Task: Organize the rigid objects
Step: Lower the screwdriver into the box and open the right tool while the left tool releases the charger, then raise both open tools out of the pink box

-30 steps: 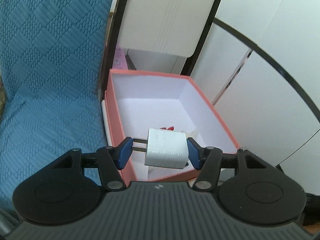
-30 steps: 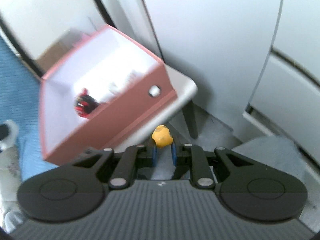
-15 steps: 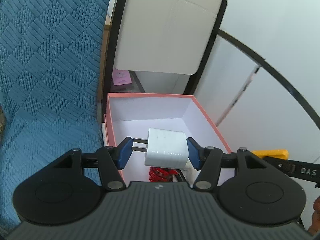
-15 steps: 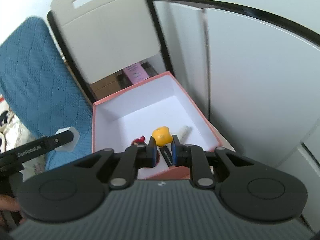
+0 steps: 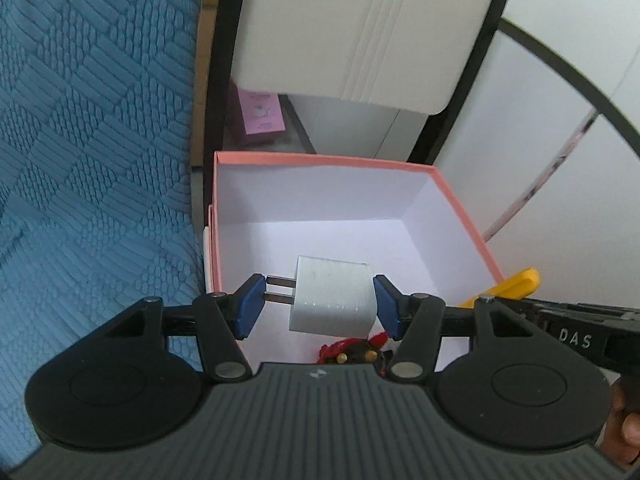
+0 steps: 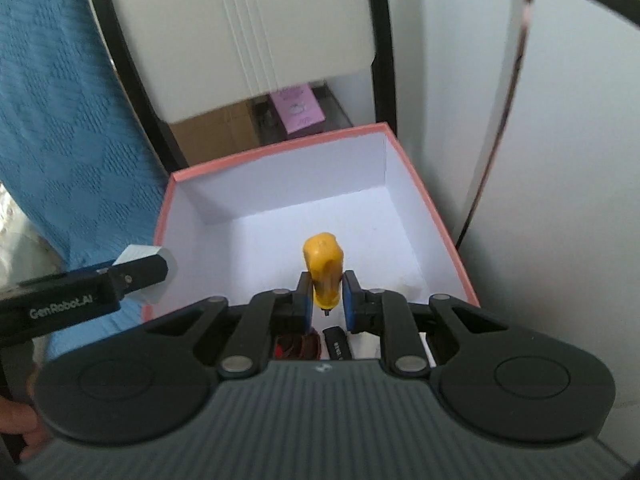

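Observation:
A pink box (image 5: 320,158) with a white inside stands on a chair seat, seen in both views. My left gripper (image 5: 318,306) is shut on a white plug charger (image 5: 332,300): its prongs press the left pad and its body the right pad, above the box's near-left part. My right gripper (image 6: 326,300) is shut on a small yellow toy (image 6: 324,268) over the middle of the pink box (image 6: 280,148). In the box lie a red and black trinket (image 6: 296,346) and a small black item (image 6: 336,344). The left gripper's finger and the white plug charger (image 6: 140,256) show at the left rim.
A beige chair back (image 5: 352,28) on a black frame rises behind the box. Blue quilted fabric (image 5: 88,160) fills the left. White cabinet doors (image 6: 560,160) stand close on the right. A pink booklet (image 6: 298,106) and cardboard lie behind. A hand (image 5: 628,428) shows at the edge.
Both grippers have come over the open box, each still gripping its object. The right view swung from the box's outer side to looking down into it.

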The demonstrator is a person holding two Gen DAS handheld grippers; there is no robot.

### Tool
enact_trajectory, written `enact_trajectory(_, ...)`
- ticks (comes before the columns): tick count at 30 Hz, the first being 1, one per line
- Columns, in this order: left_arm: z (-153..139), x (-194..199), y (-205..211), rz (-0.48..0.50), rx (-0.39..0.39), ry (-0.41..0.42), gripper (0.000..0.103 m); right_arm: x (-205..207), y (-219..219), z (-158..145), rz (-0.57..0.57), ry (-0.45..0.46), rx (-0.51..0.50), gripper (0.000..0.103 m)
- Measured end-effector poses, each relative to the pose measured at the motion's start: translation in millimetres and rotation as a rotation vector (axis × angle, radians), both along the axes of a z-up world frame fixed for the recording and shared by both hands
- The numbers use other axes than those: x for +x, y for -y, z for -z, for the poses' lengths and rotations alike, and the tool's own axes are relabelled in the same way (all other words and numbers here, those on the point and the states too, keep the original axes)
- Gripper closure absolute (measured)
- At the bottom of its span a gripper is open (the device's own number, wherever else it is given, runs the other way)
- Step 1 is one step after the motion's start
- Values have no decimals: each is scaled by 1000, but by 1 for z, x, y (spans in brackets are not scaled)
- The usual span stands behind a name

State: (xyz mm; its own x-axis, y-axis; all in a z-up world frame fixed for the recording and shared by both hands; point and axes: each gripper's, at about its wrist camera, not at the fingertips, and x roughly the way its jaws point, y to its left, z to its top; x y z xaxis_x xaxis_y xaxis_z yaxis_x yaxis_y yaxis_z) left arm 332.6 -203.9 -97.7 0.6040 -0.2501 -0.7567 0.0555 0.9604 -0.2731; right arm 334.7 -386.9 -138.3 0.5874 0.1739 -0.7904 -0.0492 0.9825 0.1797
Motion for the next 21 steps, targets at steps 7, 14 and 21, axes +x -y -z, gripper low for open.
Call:
enact_trajectory(7, 18, 14, 9, 11, 7, -37, 39, 17, -1, 29, -44, -34, 0, 85)
enact_trajectory(14, 9, 11, 9, 16, 10, -23, 38, 17, 7, 33, -24, -47, 18, 81)
enact_trajectory(21, -34, -15, -1, 15, 10, 46, 37, 2, 11, 3, -16, 13, 28, 62)
